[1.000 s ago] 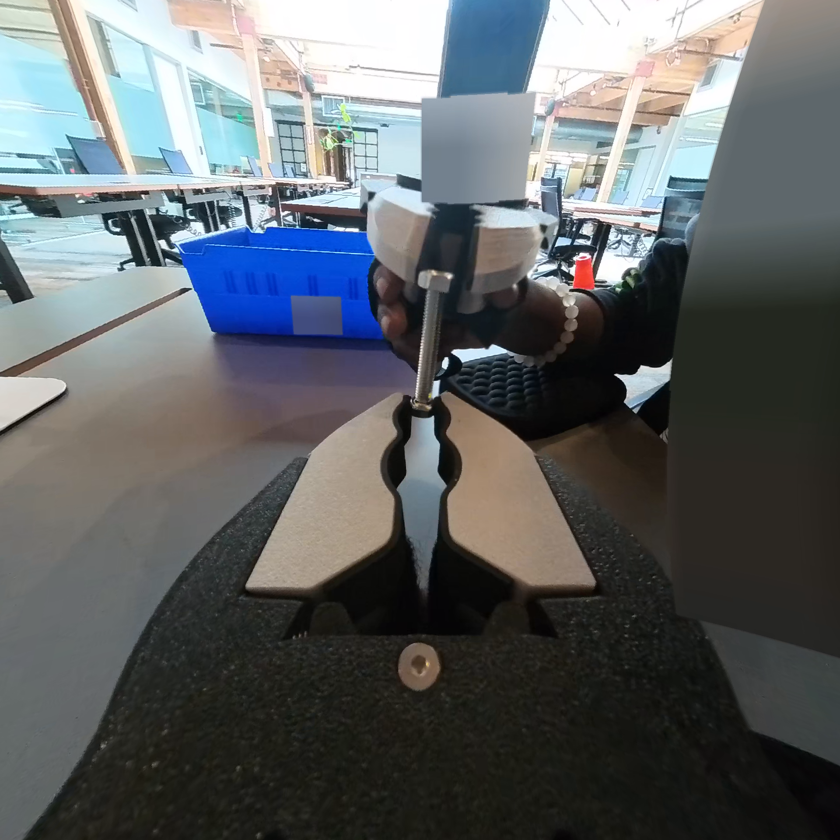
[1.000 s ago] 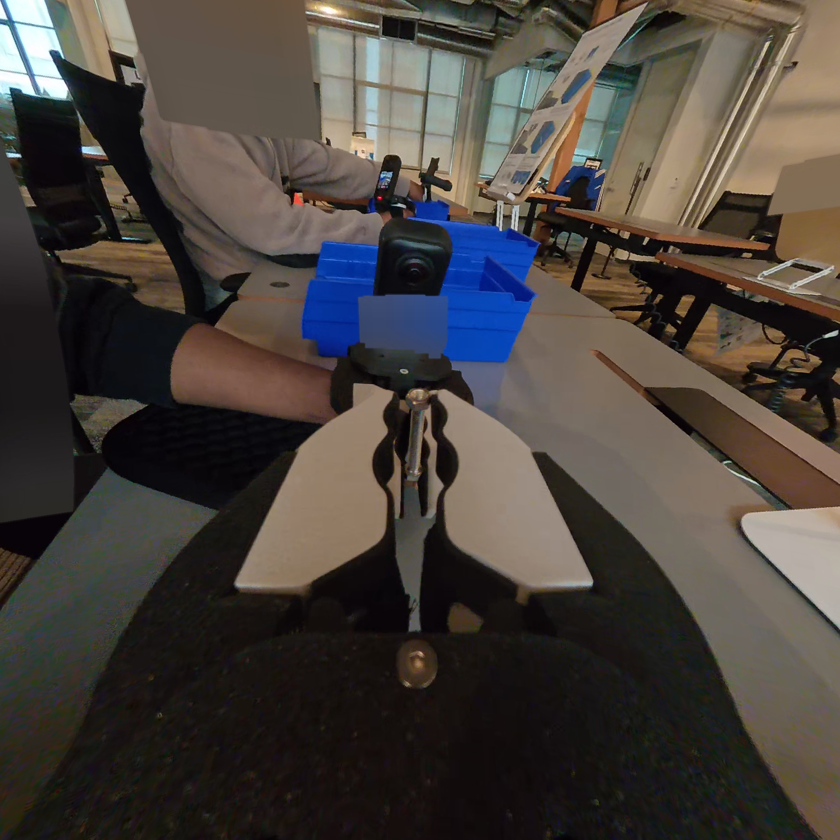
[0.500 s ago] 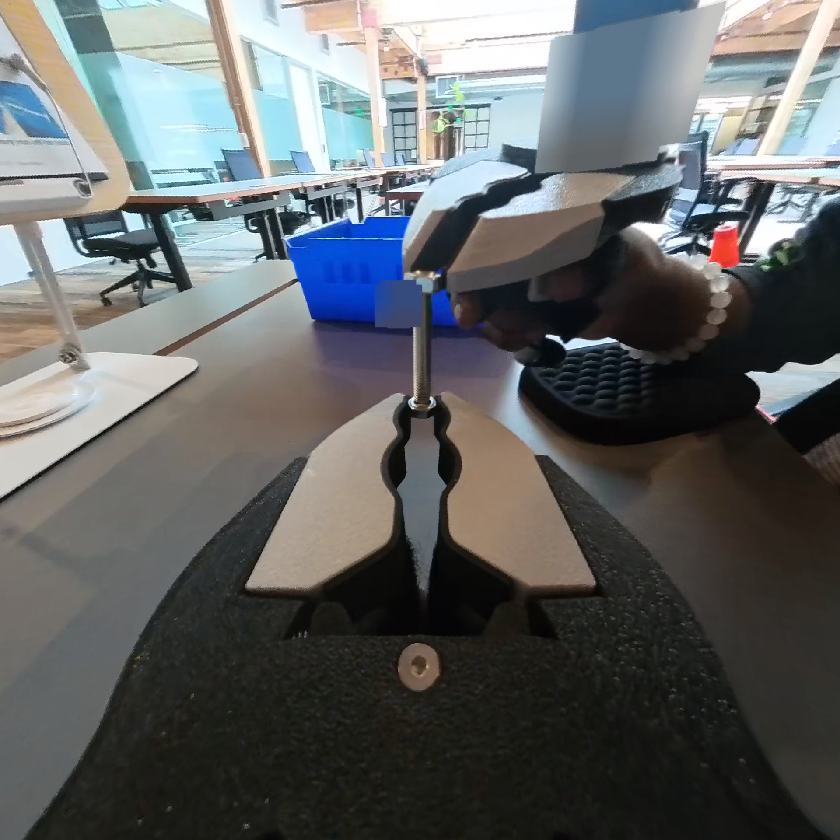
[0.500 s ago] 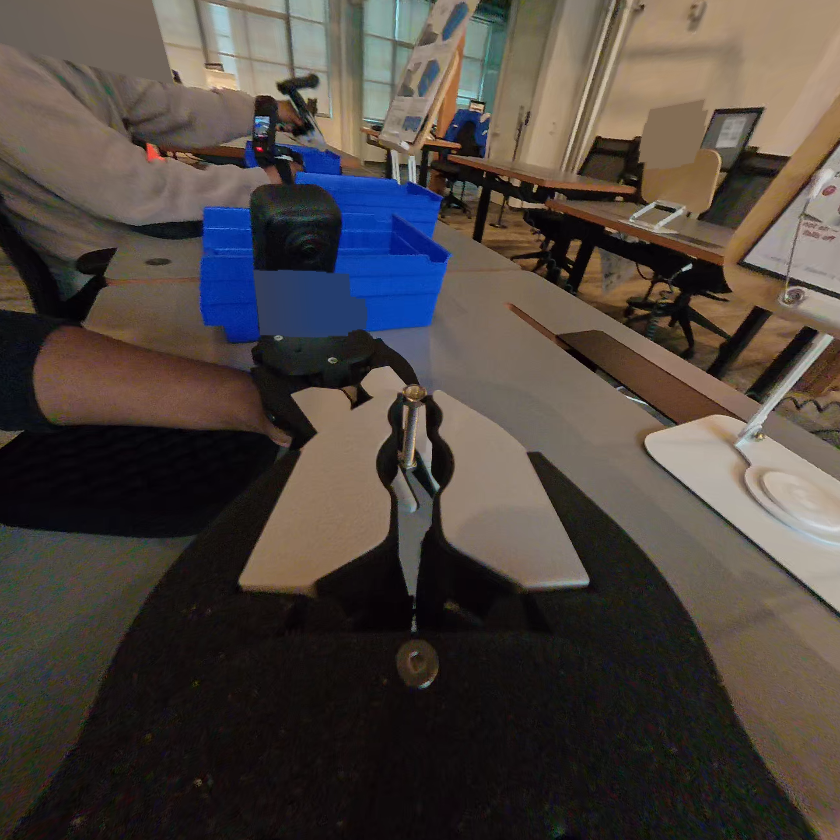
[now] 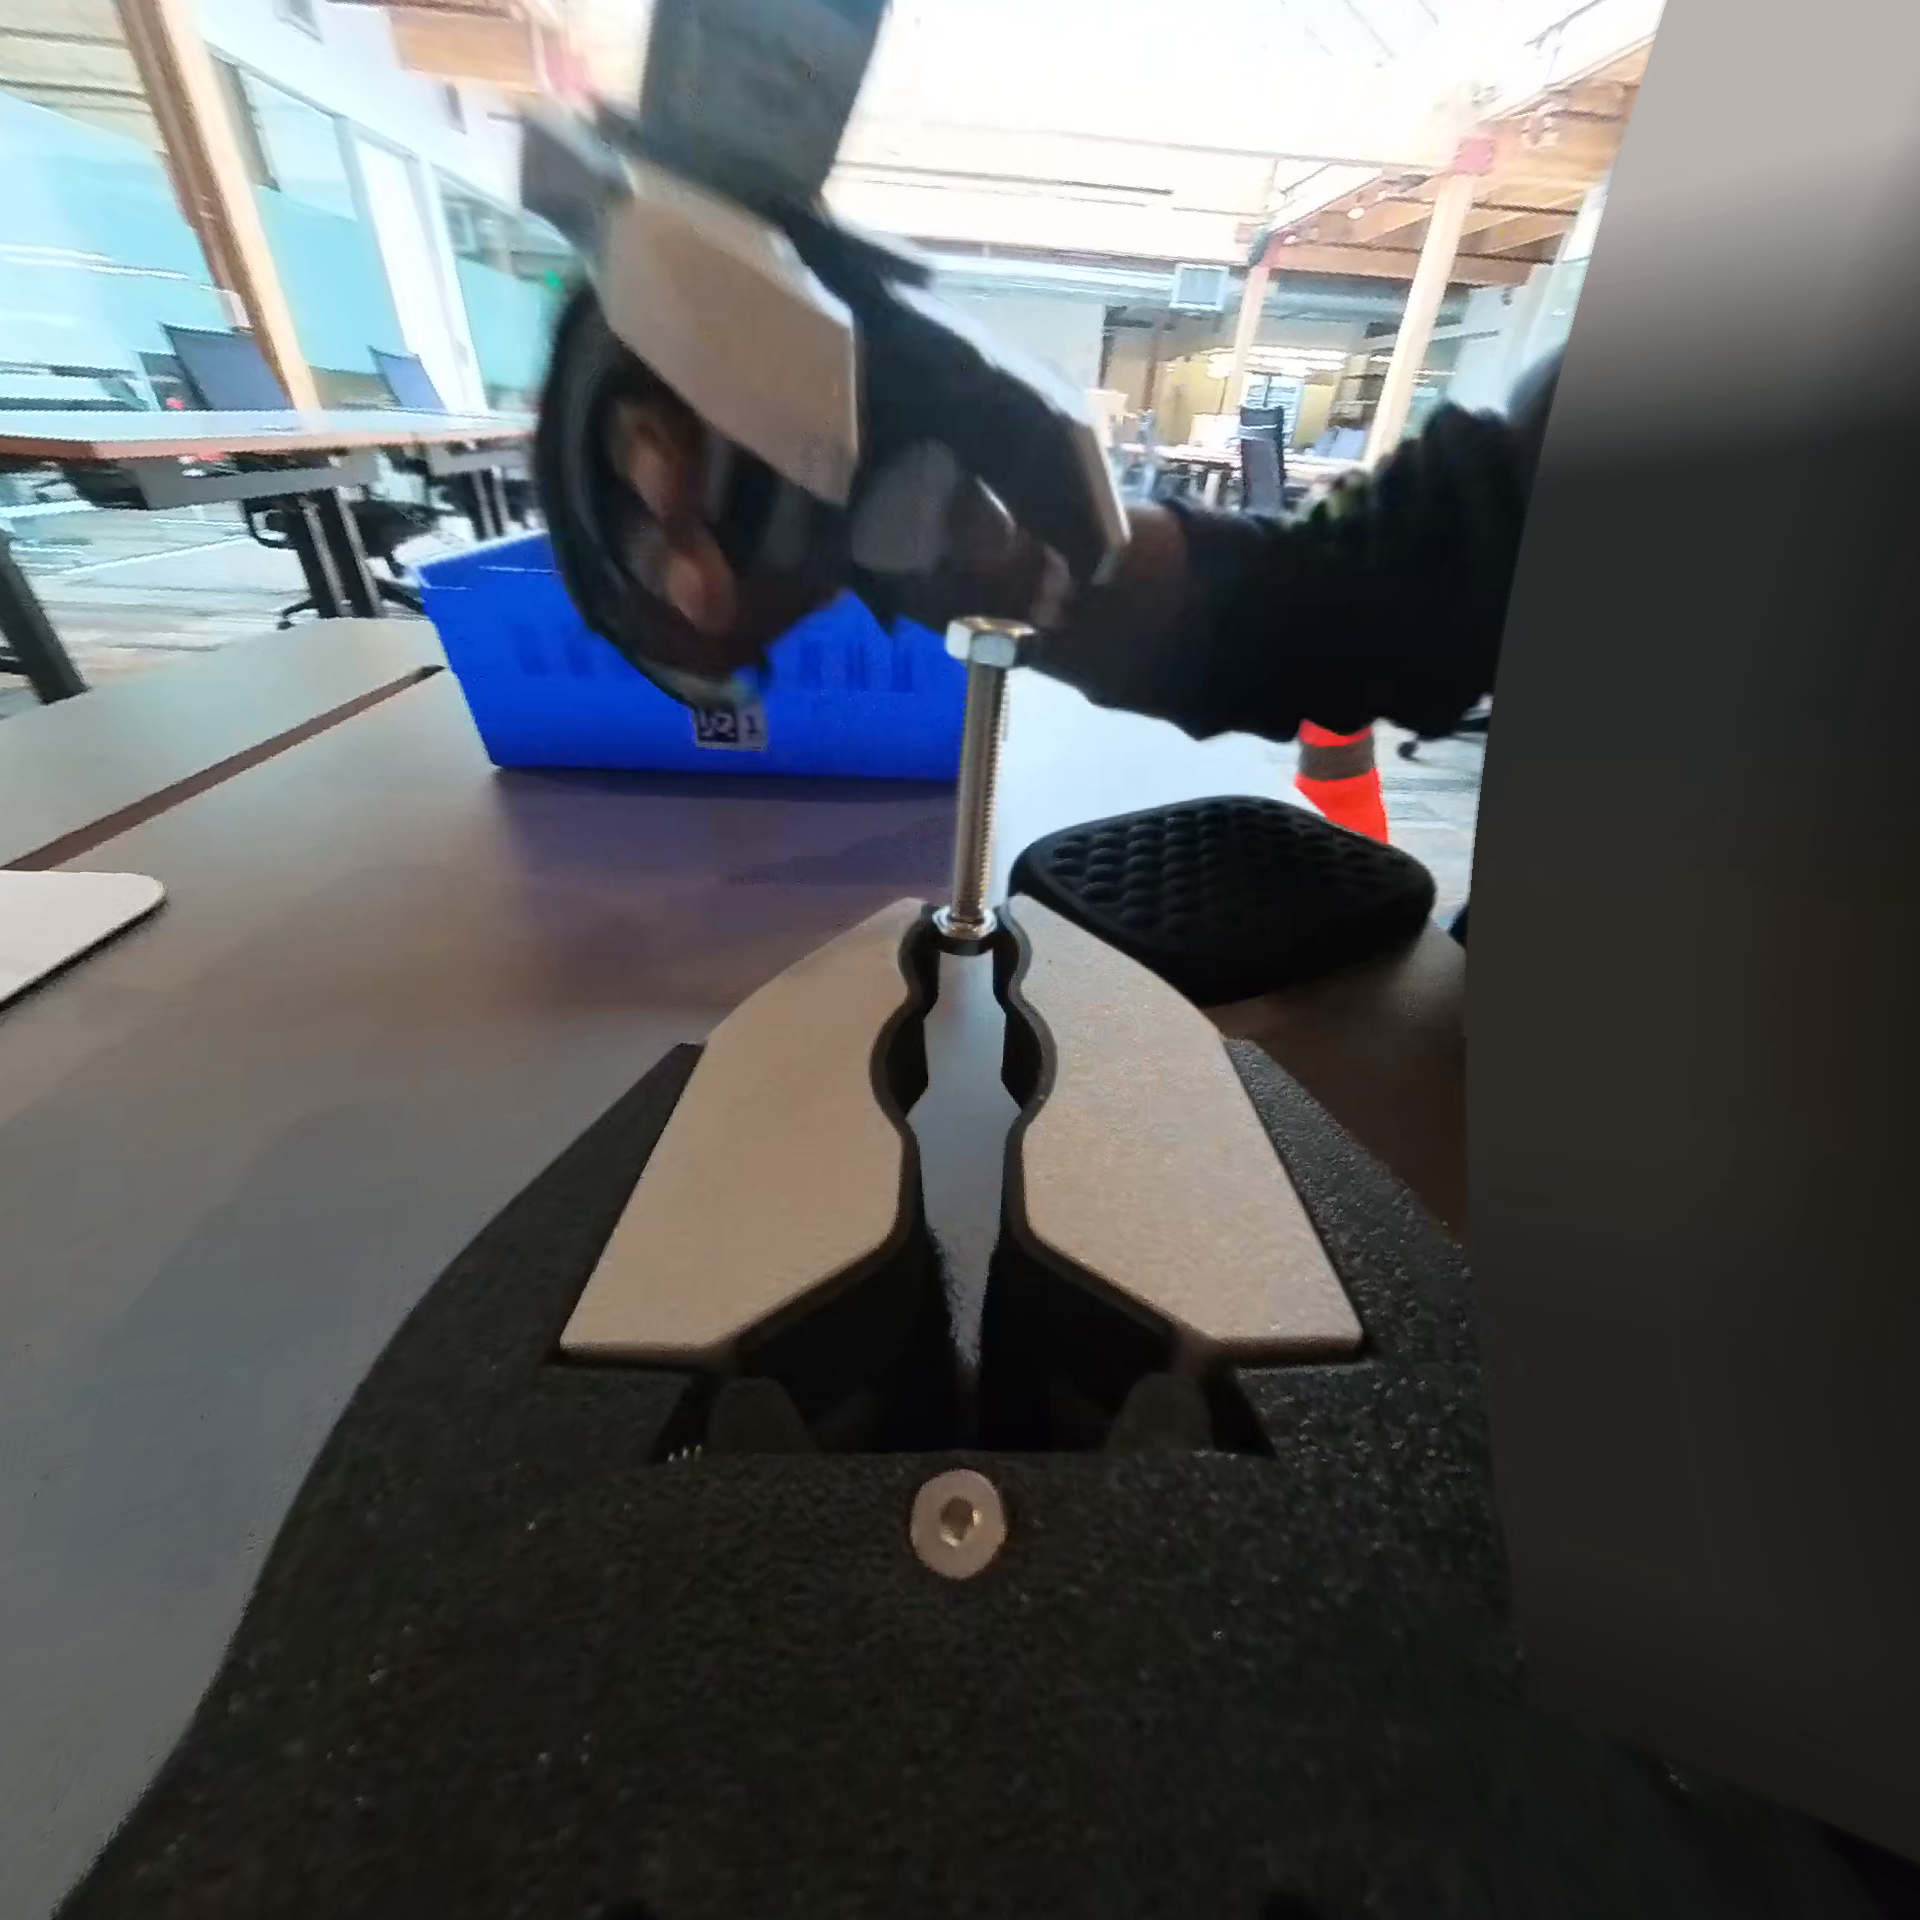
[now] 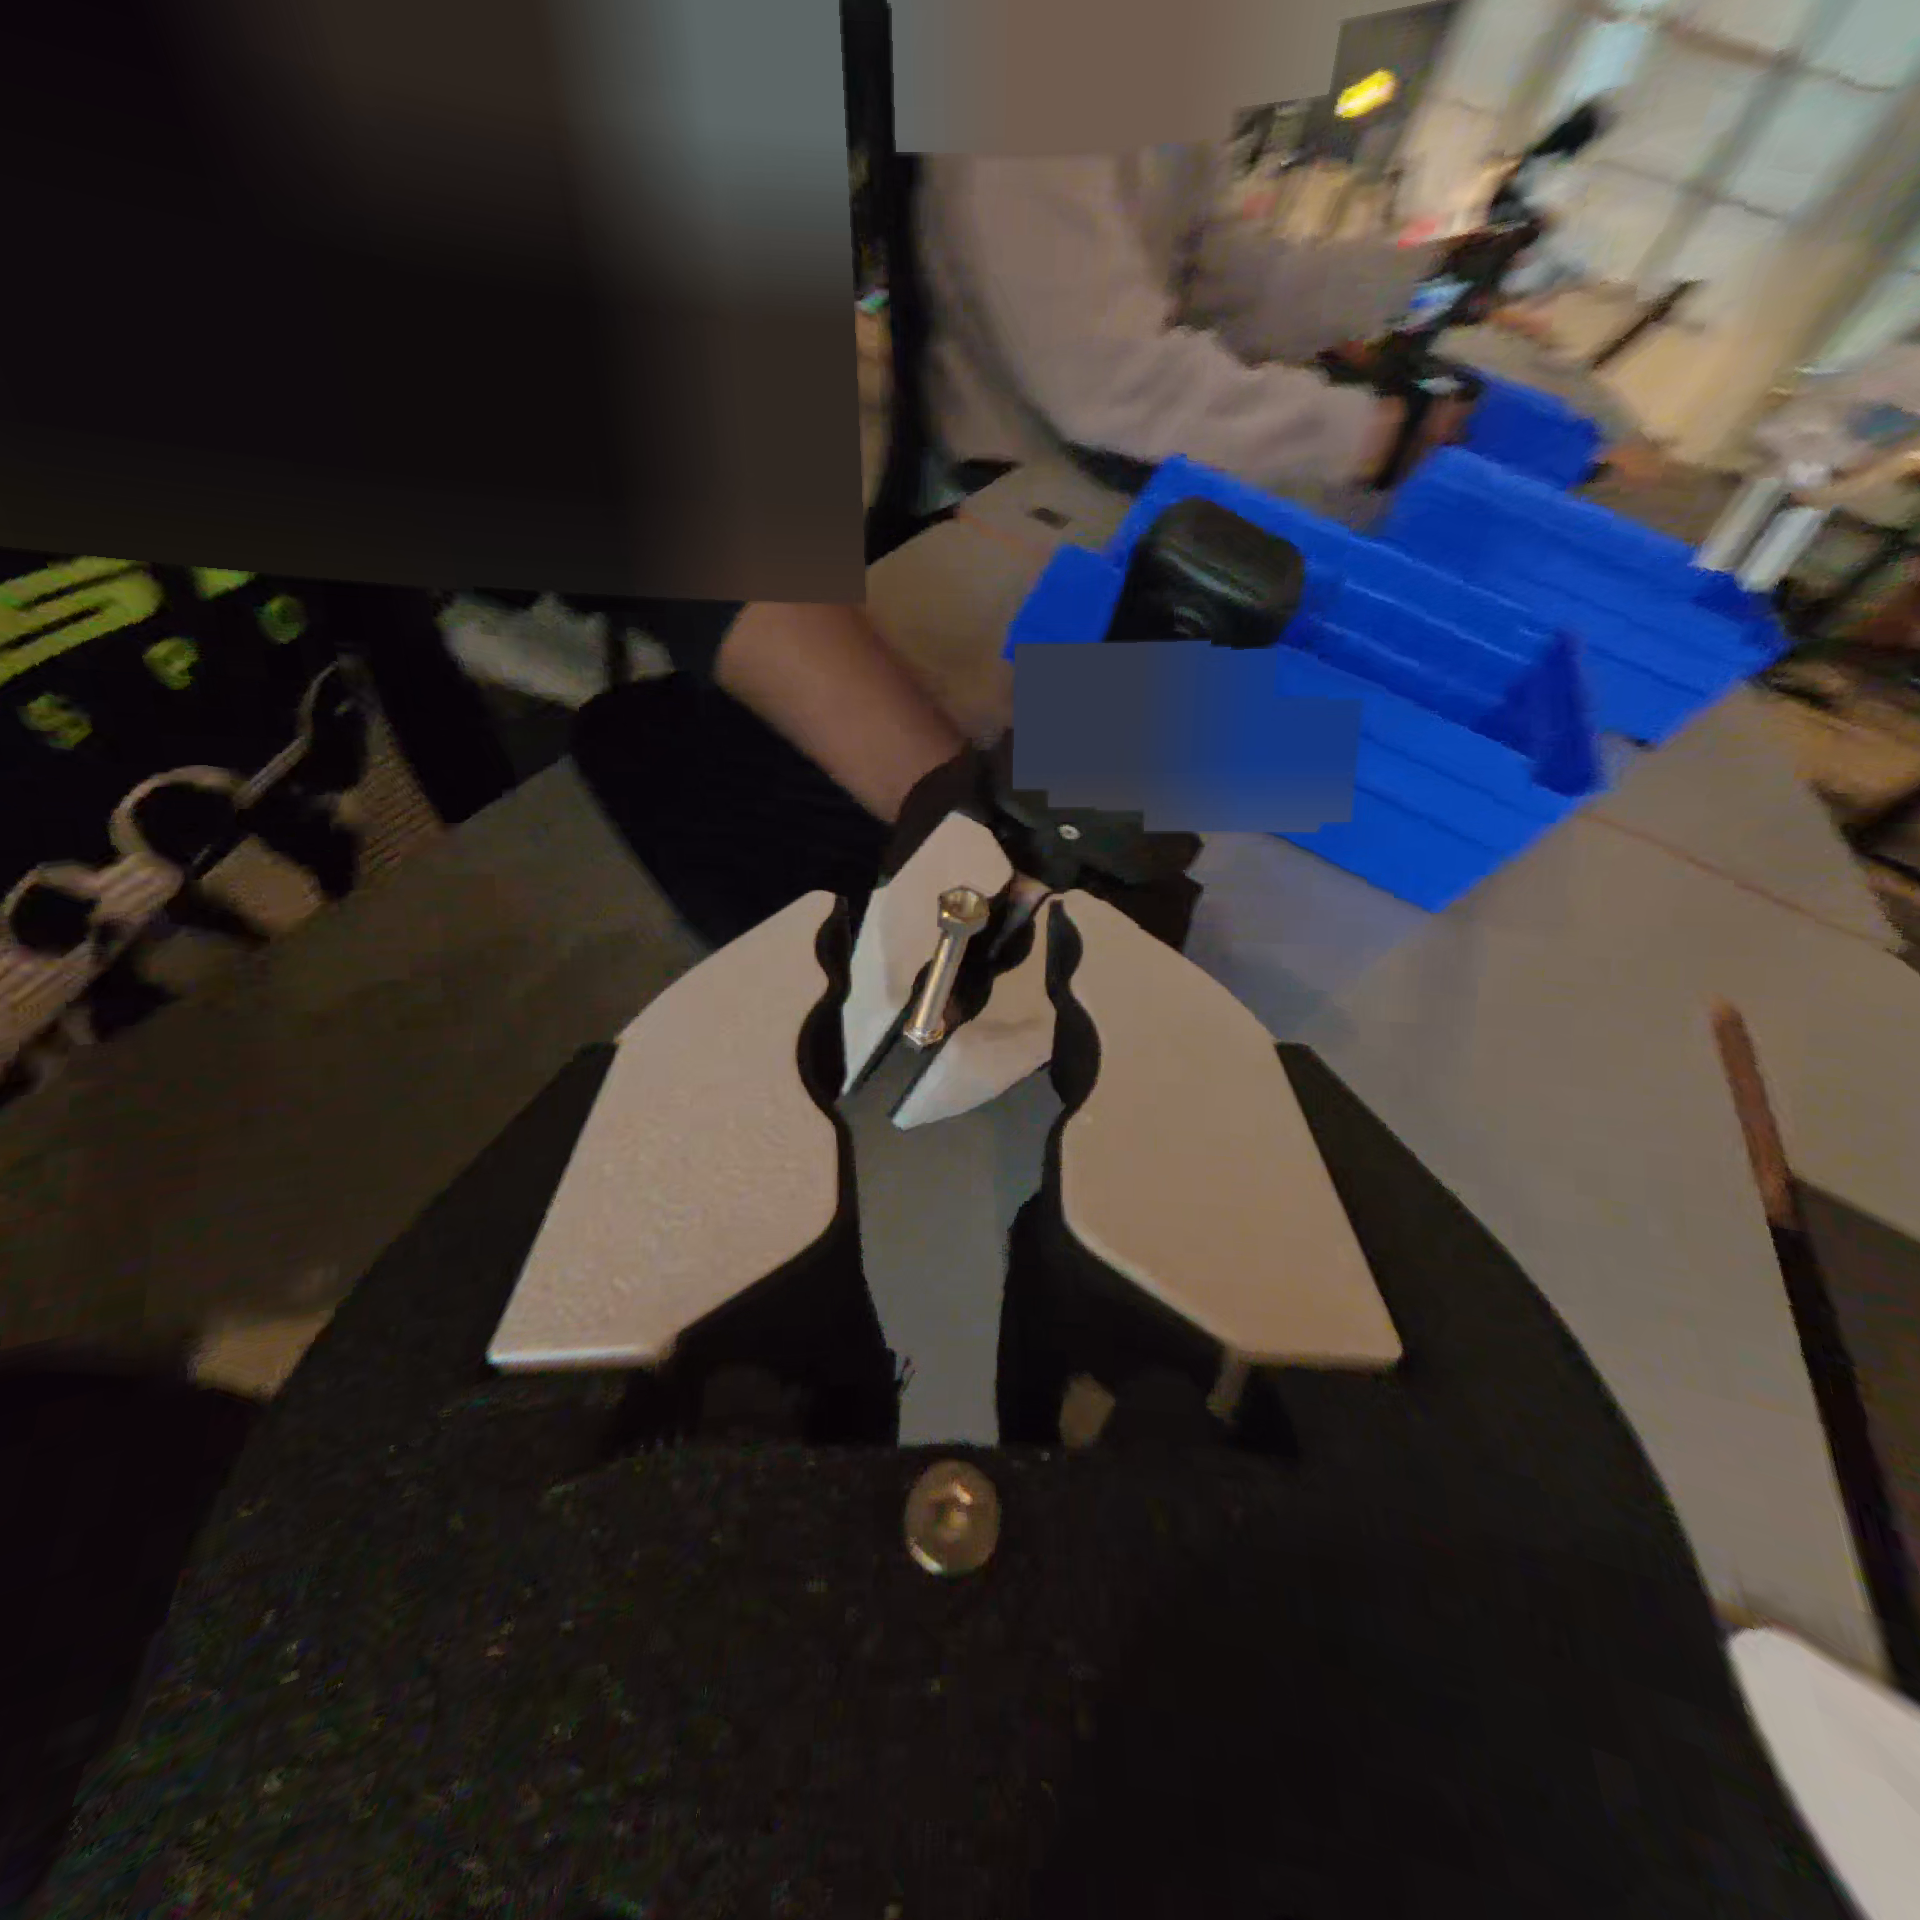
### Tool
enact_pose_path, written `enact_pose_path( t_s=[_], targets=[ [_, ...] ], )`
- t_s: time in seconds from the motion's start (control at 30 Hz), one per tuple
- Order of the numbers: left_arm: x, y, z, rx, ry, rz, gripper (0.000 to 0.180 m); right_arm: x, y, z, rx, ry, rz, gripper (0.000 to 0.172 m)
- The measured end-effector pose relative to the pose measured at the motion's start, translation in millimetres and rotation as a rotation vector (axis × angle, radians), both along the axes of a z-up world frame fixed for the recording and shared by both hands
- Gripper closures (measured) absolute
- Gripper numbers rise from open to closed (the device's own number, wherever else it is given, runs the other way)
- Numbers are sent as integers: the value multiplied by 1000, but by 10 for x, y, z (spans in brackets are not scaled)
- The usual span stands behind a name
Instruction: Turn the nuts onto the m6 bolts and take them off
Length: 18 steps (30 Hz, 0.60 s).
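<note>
Between left gripper [image 5: 968, 928] tips: nut [image 5: 966, 921] clamped, silver bolt [image 5: 981, 774] upright; right gripper [image 6: 940, 961] wide.

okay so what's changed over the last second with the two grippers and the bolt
The right gripper let go of the bolt head, opened and lifted off it. The left gripper stays clamped on the nut, with the bolt standing upright in it.
</note>
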<state>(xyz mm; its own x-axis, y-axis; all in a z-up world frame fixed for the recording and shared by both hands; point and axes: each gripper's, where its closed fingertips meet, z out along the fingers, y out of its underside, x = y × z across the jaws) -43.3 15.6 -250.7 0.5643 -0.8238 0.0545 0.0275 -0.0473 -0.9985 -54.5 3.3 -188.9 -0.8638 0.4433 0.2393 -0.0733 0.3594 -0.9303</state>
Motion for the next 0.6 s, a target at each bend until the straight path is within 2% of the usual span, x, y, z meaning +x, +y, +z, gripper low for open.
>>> enact_pose_path(
  t_s=[0.1,0.23,0.37,0.43,0.6],
  targets=[
    [22,-38,-5,-14,-5,-44,171,33,-65,36,294,-111,190,140],
    [20,-52,2,-33,-25,-74,171,-6,-75,-67,739,-283,342,141],
    [13,-64,14,-34,-37,-86,171,-67,-89,-102,1086,-266,465,146],
    [10,-63,16,-36,-41,-88,171,-106,-80,-110,1182,-242,498,149],
    [6,-69,21,-35,-45,-92,171,-115,-57,-144,1256,-229,530,156]
  ],
)
